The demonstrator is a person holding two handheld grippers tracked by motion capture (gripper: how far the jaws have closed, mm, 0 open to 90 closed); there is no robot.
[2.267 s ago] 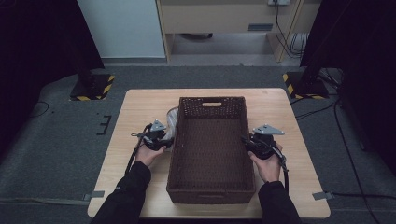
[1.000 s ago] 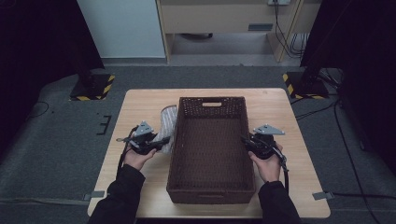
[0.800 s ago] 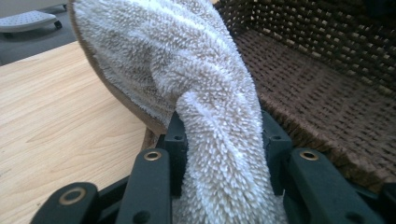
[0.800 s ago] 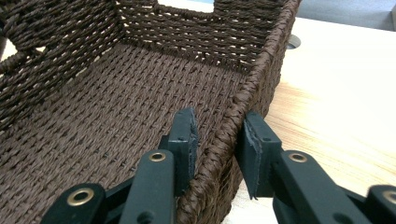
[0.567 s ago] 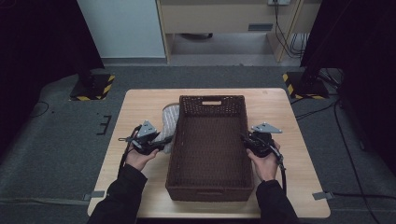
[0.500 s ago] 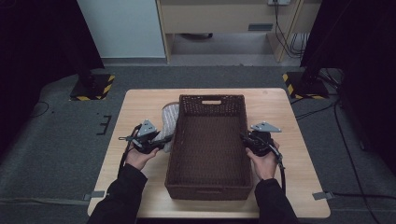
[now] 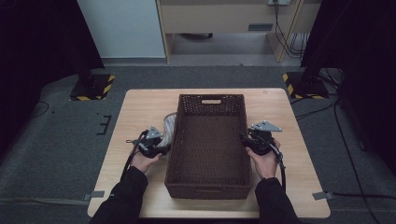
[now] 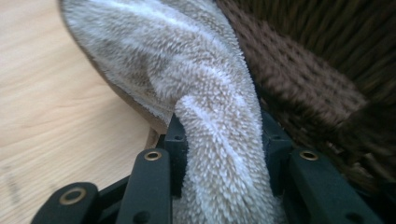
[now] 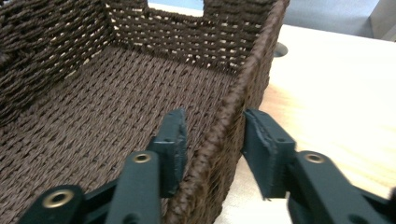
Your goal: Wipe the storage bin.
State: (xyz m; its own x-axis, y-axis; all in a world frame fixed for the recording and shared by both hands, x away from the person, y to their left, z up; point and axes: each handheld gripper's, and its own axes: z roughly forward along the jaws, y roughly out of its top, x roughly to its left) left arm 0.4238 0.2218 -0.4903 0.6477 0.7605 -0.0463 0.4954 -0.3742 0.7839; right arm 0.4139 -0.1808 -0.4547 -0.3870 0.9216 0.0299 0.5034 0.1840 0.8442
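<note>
Now the left gripper (image 8: 219,154) is clamped on a fluffy beige towel (image 8: 187,79), just beside the left wall of the brown woven basket (image 7: 208,186). The right gripper (image 9: 212,140) has just been opening; its jaws straddle the basket's right wall without pressing. The basket stands in the middle of the tabletop (image 7: 140,107).

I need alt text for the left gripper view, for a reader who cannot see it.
A fluffy beige towel is pinched between the two black jaws of the left gripper. It hangs over a light wooden table, right beside the wall of a dark brown woven basket.
</note>
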